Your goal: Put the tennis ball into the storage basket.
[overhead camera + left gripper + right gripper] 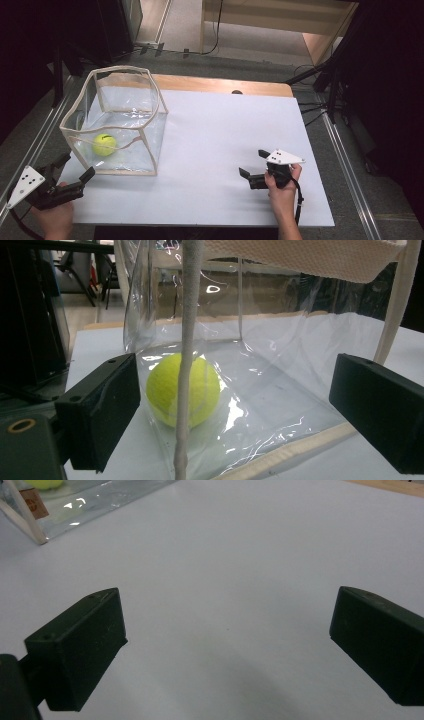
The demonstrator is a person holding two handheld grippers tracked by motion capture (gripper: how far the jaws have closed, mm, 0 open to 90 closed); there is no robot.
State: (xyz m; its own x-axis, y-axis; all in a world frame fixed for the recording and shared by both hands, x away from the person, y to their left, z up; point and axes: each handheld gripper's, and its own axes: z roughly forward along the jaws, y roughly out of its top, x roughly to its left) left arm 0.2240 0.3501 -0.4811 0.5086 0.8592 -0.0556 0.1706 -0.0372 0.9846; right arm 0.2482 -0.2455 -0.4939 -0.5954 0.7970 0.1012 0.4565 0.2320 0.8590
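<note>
A clear plastic bag (122, 120) with cream fabric trim stands open on the left of the white table (220, 130). Inside it, near its front left corner, rests a yellow tennis ball (104, 144). My left gripper (75, 167) hovers just outside that corner, open, jaws empty. In the left gripper view the ball (200, 390) lies behind the bag's wall (280, 390) and a cream corner seam (186, 360). My right gripper (253, 164) is open over bare table at the right, pointing left. In the right gripper view the bag's corner (55, 515) lies far off at the top left.
A wooden strip (220, 85) runs along the table's far edge. Metal rails (345, 165) flank the table on both sides. Dark stands and cables (325, 85) crowd the back right, and a black cabinet (110, 30) stands at the back left.
</note>
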